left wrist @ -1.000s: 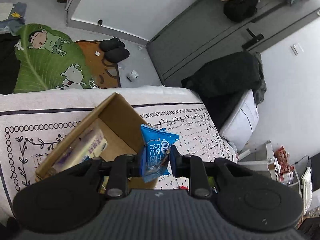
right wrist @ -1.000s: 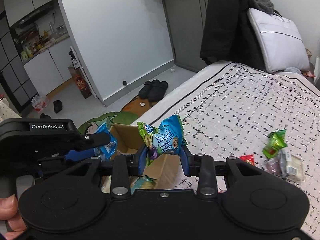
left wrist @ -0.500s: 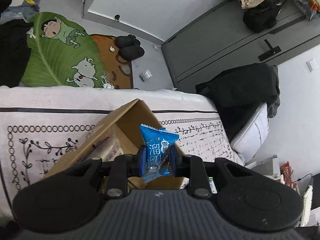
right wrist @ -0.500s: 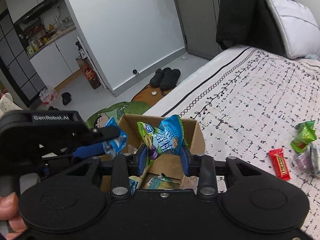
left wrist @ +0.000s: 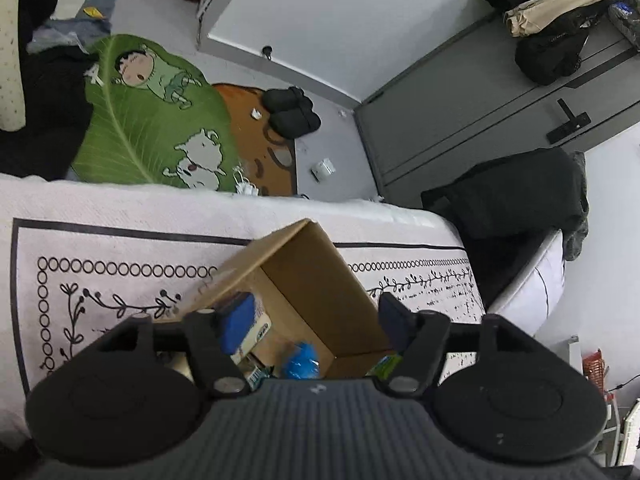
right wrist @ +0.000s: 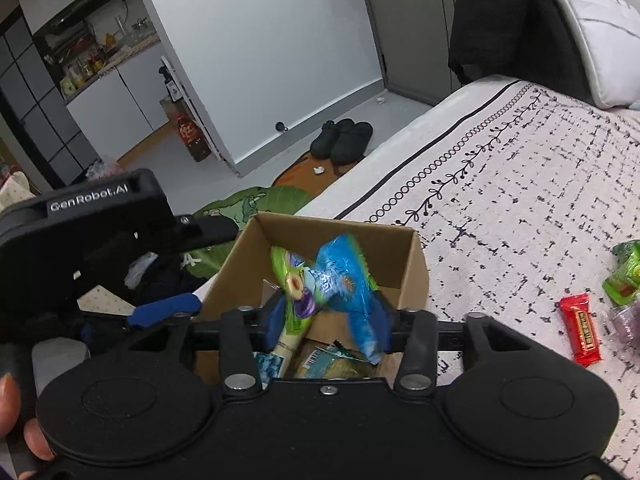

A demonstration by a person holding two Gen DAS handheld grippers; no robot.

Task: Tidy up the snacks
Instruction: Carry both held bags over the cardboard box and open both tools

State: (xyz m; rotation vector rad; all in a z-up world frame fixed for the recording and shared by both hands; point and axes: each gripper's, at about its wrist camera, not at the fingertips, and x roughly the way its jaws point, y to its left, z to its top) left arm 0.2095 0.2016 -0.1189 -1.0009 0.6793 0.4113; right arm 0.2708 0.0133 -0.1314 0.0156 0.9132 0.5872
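- box (right wrist: pixel 404 268) is on the bed (right wrist: pixel 520 184) near its foot edge, top open, already part filled with packets.
- left tongs (left wrist: pixel 312 320) over the box mouth: jaws have just been opening, nothing between them now. blue packet (left wrist: pixel 300 360) is blurred below the gap, inside the box, free of the pads.
- right tongs (right wrist: pixel 328 320) also over the box: jaws have just been opening. green-and-blue packet (right wrist: pixel 324 280) sits between the pads, blurred and tilted; the pads look clear of it, so i read it as let go and dropping, not gripped.
- step in hand, as i judge it: release both packets into the box.
- doing it well: hold both tongs steady above the opening until the packets are fully past the pads, and avoid swinging sideways while wrapper is between them or it may snag and flick out.
- keep the drop inside the walls; the right packet is near the middle, which looks fine.
- lift out upward; the two tools are close together at the left box wall, so separate them before turning.
- what remains: red bar (right wrist: pixel 580 328) and green packet (right wrist: pixel 624 276) lie on the bed to the right of the box, well apart from it. more wrappers at that edge, too cut off to name.
- floor past the bed: leaf rug (left wrist: pixel 152 120), dark slippers (left wrist: pixel 292 112). not involved.
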